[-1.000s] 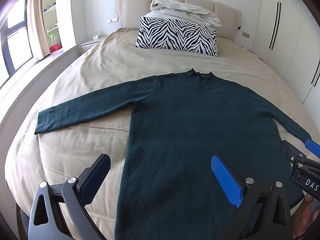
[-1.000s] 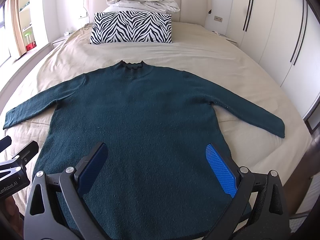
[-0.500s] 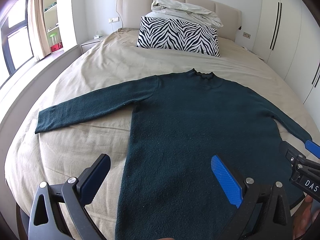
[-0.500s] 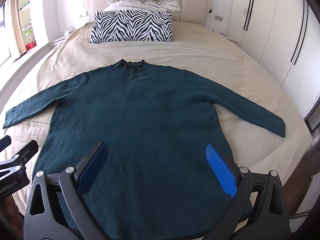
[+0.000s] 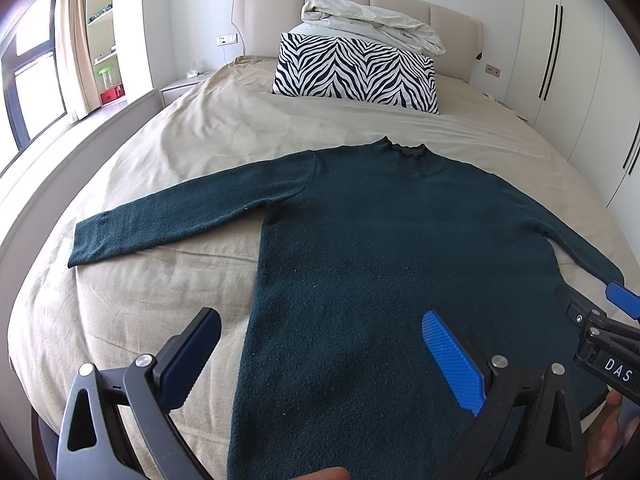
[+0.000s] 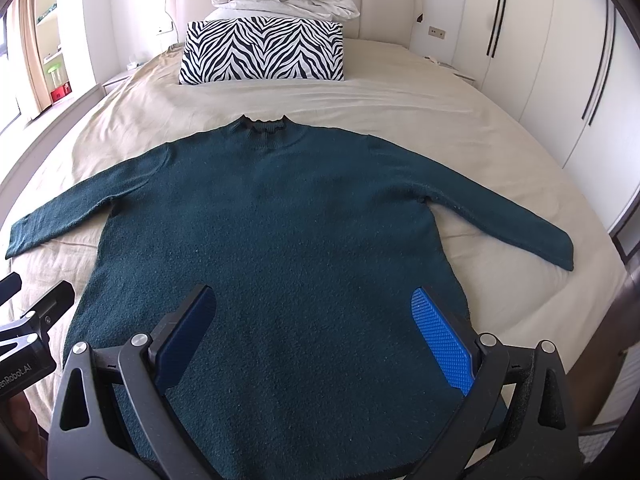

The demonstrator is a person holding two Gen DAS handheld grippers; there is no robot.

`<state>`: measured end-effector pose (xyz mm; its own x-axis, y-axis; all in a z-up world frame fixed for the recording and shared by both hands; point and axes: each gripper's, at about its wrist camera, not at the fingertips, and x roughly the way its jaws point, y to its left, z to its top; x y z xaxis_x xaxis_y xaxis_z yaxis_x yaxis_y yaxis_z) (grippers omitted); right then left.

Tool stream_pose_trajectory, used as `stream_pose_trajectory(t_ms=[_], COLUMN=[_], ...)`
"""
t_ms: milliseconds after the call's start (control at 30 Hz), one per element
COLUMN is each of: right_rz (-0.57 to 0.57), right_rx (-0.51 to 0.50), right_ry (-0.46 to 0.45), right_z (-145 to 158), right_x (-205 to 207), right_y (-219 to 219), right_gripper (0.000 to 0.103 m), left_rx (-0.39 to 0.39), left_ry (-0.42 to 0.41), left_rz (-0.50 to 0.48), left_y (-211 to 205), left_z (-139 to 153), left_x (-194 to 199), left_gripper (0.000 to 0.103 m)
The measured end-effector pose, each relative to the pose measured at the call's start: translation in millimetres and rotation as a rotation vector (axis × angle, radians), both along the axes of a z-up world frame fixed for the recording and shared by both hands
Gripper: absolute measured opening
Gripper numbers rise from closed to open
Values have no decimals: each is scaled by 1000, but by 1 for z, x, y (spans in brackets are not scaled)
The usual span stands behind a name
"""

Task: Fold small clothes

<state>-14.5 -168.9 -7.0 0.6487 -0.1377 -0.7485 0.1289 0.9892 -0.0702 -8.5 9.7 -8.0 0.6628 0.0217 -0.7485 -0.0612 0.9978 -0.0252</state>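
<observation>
A dark green long-sleeved sweater (image 5: 392, 240) lies flat, face up, on the beige bed (image 5: 192, 152), collar toward the headboard, both sleeves spread out. It also shows in the right wrist view (image 6: 288, 232). My left gripper (image 5: 320, 344) is open and empty above the sweater's lower left edge. My right gripper (image 6: 316, 320) is open and empty above the sweater's lower middle, near the hem. The right gripper's fingertips (image 5: 622, 304) show at the right edge of the left wrist view.
A zebra-striped pillow (image 6: 262, 50) and a bundled white duvet (image 6: 284, 0) sit by the headboard. White wardrobes (image 6: 540, 60) stand to the right of the bed. A window and shelves (image 5: 48, 72) are to the left.
Both views have shifted very slightly; the sweater and the grippers stand much as before.
</observation>
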Motion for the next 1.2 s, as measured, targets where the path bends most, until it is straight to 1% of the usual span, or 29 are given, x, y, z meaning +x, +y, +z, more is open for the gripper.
stream_pose_trajectory(t_ms=[67,133,200,267,333,367,433,467,500,533,600,633,667,700,733,767,800,833,900,933,967,1000,1033,1067,1133,1200], right_rz=[-2,-5,-12,-16,-25,-33,-43,-41,-43,-46,-47,-70,-110,-150,-198,-258,-322,-379,-491,-540,-579,-613,-652,-691,-748,-808], right_rx=[5,17,33,54,62,57,20,3,-9,-18,2,26,71,138,220,309,397,483,632,699,765,819,867,908,968,1010], right_ry=[1,-3,-13,-53,-139,-202,-355,-442,-496,-494,-430,-404,-387,-370,-349,-328,-312,-312,-310,-307,-311,-315,-313,-313,-309,-298], right_z=[-2,-3,-3,-1,6,11,20,22,23,23,23,21,19,17,13,6,-4,-14,-39,-53,-66,-79,-93,-105,-130,-152], right_x=[2,2,3,2,-5,-11,-27,-36,-41,-40,-29,-25,-21,-19,-16,-14,-13,-15,-17,-18,-19,-21,-22,-23,-22,-19], right_y=[-2,-5,-10,-16,-22,-26,-33,-37,-43,-51,-76,-92,-114,-138,-166,-197,-228,-258,-315,-342,-366,-390,-410,-429,-461,-488], right_gripper=[100,100,100,100,100,100,100,102,103,103,103,103,103,103,103,103,103,103,102,99,93,89,80,76,75,72], left_rx=[11,3,5,-17,-83,-116,-144,-158,-176,-191,-230,-254,-266,-262,-247,-232,-238,-262,-295,-302,-309,-318,-328,-341,-374,-397], left_ry=[-6,-5,-23,-37,-31,-27,-16,-21,-30,-39,-68,-83,-87,-75,-47,-1,46,68,58,53,56,62,70,78,90,99], left_rz=[-1,-12,-14,-33,-51,-53,-52,-58,-66,-74,-96,-104,-104,-106,-115,-123,-123,-118,-111,-117,-126,-138,-150,-158,-171,-182], left_y=[-2,-4,-5,-6,-2,0,0,0,-1,-2,-5,-7,-9,-13,-18,-22,-24,-24,-22,-23,-24,-26,-28,-30,-32,-36], left_z=[0,0,0,-1,-4,-6,-11,-13,-15,-16,-19,-20,-22,-24,-26,-30,-33,-36,-39,-40,-41,-43,-46,-48,-52,-56], left_x=[1,3,3,5,9,12,20,23,27,30,38,41,45,50,55,62,70,75,83,86,90,95,99,104,110,115], left_gripper=[103,103,103,103,103,103,103,103,103,103,103,103,103,103,103,103,103,103,103,103,103,103,103,103,103,103])
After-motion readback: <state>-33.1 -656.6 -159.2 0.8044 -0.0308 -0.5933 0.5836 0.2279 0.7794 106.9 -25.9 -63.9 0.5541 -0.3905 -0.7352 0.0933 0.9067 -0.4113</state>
